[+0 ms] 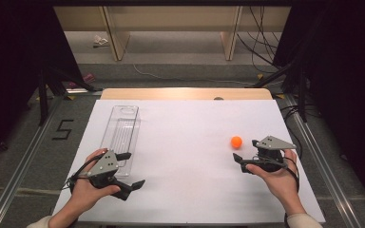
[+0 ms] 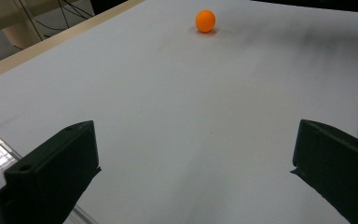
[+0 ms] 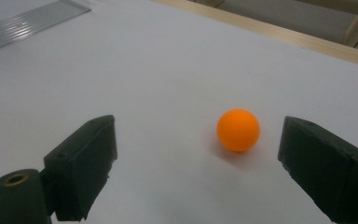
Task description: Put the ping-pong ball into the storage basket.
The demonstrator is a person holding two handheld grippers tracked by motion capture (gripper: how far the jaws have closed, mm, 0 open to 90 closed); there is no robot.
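At the left of the table (image 1: 185, 199), the left gripper (image 1: 127, 170) is held low over the white surface with its jaws spread wide and nothing between them, just beside the near end of a clear plastic tray (image 1: 122, 127). Farther right, an orange ball (image 1: 236, 141) is seen resting on the table. The right gripper (image 1: 246, 156) is held just beside it, jaws wide apart; the ball is framed between them, nearer one jaw, untouched.

High view looks down the table (image 1: 180, 190); both claw-mounted cameras skim it, sharing the orange ball (image 3: 238, 129).
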